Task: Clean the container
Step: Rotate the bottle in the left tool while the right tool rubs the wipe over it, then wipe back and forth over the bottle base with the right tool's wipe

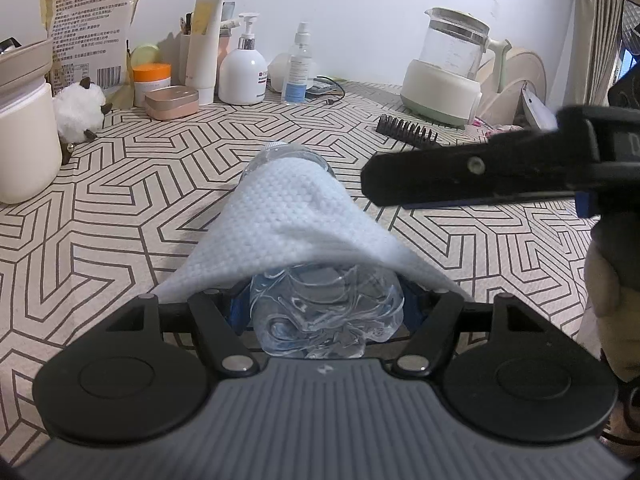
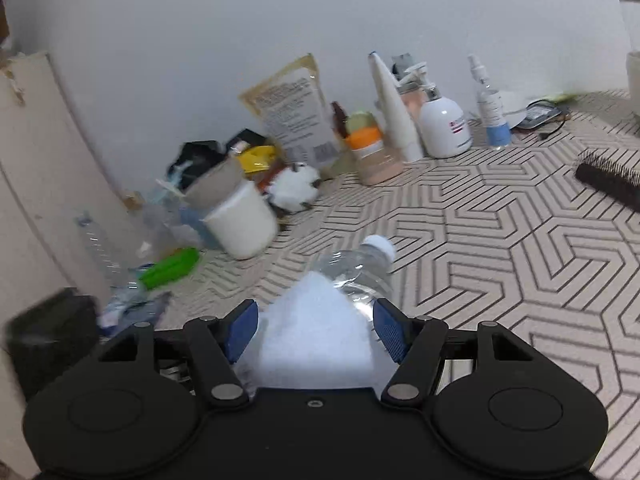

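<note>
The left gripper (image 1: 326,300) has its jaws clamped on the base of one clear plastic bottle (image 1: 326,320), whose long axis runs toward twelve o'clock, its white cap farthest away, held over the patterned tabletop (image 1: 460,272). One white cloth (image 1: 296,228) drapes its middle. The right gripper (image 2: 316,330) has its jaws apart, either side of cloth and bottle. One black comb (image 1: 408,130) lies at two o'clock.
</note>
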Demonstrator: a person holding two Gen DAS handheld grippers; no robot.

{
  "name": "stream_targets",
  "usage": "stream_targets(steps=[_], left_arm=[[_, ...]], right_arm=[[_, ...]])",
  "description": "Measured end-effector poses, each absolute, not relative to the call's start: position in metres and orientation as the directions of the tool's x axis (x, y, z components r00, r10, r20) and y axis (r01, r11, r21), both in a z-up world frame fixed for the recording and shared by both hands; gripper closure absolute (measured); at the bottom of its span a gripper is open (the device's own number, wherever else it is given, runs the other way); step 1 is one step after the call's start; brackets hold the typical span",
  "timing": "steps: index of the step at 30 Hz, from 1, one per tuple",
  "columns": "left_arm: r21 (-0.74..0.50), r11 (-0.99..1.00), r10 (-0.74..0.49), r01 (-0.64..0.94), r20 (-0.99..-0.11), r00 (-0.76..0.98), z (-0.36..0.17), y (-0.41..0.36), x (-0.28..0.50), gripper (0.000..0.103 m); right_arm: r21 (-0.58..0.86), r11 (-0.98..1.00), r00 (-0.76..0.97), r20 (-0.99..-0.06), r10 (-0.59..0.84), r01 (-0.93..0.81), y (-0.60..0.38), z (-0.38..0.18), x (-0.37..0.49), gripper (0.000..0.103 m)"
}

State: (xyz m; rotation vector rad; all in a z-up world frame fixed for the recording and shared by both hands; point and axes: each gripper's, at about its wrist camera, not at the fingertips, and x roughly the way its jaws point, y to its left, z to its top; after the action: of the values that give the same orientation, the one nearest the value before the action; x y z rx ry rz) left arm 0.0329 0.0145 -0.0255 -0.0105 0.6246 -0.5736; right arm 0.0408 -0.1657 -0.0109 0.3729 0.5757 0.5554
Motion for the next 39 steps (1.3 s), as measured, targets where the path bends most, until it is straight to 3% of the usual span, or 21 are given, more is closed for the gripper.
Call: stream_targets(steps=[2,5,7,11,15,23,39], left_arm=[[-0.175,0.844,-0.511,0.506,-0.55,0.661,-0.026,0.015,0.033,0.034],[-0.173,0.844,-0.511,0.509,-0.55,0.661,-0.026,0.017,0.033,0.034],[-0.177,0.843,-0.512,0.507,-0.55,0.66,-0.026,0.015,0.032,0.034],[-0.17,0.845,-0.508,0.506,-0.55,0.664,-0.026,0.01,0.03,0.034],[-0.169,0.845,-0.507,0.507,-0.55,0.663,-0.026,0.007,0.031,0.034],[-0.178,0.844,-0.512,0.505,-0.548,0.662,-0.026,0.003,0.033,0.034],[-0.193,0.863,-0.489,0.466,-0.546,0.68,-0.027,0.017,0.035,0.033]], right_arm=[[0.502,0.776,0.684,-0.411,0.603,-0.382,-0.169,-0.015,0.042,0.034],[0.573,0.734,0.639,-0.419,0.645,-0.365,-0.17,-0.03,0.054,0.045],[0.613,0.703,0.627,-0.399,0.67,-0.361,-0.17,-0.037,0.06,0.045],[0.605,0.713,0.649,-0.39,0.654,-0.355,-0.169,-0.038,0.066,0.053],[0.553,0.743,0.67,-0.392,0.63,-0.376,-0.168,-0.032,0.063,0.068],[0.475,0.787,0.701,-0.399,0.591,-0.393,-0.152,-0.025,0.058,0.067],[0.496,0.735,0.674,-0.342,0.655,-0.463,-0.147,-0.025,0.056,0.068]])
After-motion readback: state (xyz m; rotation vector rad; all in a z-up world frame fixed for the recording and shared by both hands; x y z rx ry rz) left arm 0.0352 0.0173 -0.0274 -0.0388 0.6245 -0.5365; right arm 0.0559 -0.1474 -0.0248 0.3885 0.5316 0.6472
